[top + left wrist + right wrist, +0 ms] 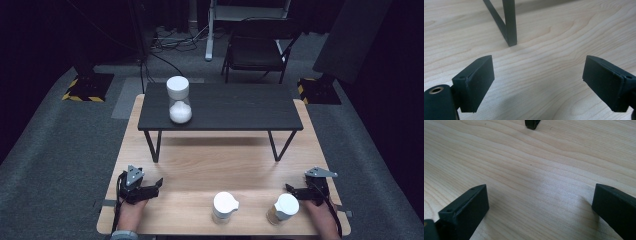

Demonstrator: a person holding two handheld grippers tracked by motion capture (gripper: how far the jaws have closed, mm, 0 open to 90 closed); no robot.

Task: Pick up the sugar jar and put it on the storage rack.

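Note:
My left gripper (159,183) rests low on the wooden table (210,165) at the front left, held by a hand. In the left gripper view its jaws stand wide apart over bare wood, so the gripper (537,82) is open and empty. My right gripper (289,189) lies at the front right, and in its own view the gripper (540,212) is open with nothing between the jaws. A white-lidded jar (224,206) stands near the front edge. Another white-lidded jar with brownish contents (283,208) sits just beside the right gripper. A jar holding white powder (179,100) stands on the dark raised shelf (235,107).
The dark shelf stands on thin black legs (509,23) across the far half of the table; one leg foot (532,124) is ahead of the right gripper. Beyond the table are a black chair (260,47), stand bases and cables on grey carpet.

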